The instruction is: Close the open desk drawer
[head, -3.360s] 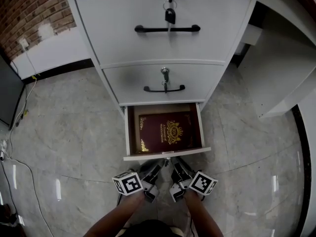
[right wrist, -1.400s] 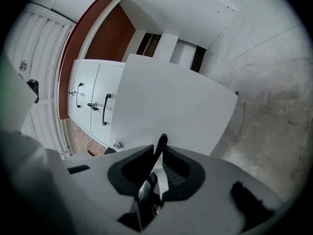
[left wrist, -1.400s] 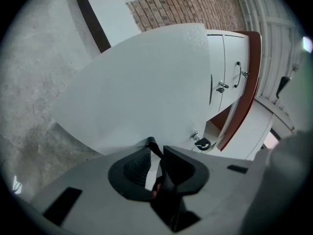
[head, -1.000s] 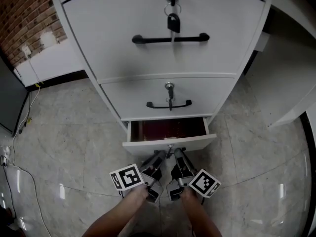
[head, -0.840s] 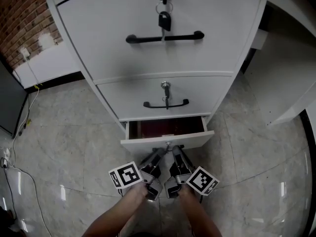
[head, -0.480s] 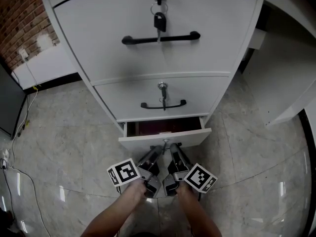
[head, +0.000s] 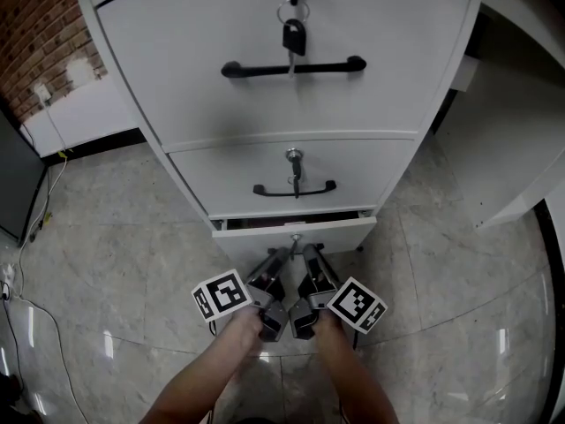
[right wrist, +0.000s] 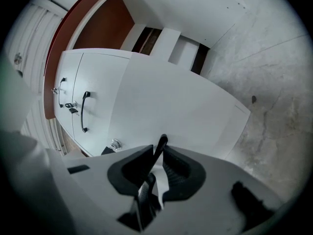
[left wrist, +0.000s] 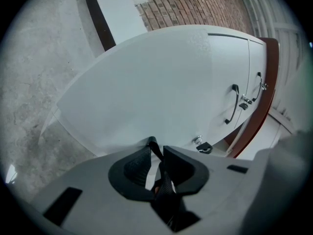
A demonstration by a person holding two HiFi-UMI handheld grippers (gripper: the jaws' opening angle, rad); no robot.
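three drawers (head: 177,34) (head: 229,162) (head: 256,235), two claws (head: 274,261) (head: 308,256)

The left gripper (head: 279,256) and right gripper (head: 309,253), grey-bodied with black ribbed pads (left wrist: 133,166), are each wearing a white cube (head: 221,296) bearing black square markers.

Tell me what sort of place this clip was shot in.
Probably an office. A white cabinet with a key hanging from its top lock stands beside a white desk, on a glossy tile floor near a brick wall.
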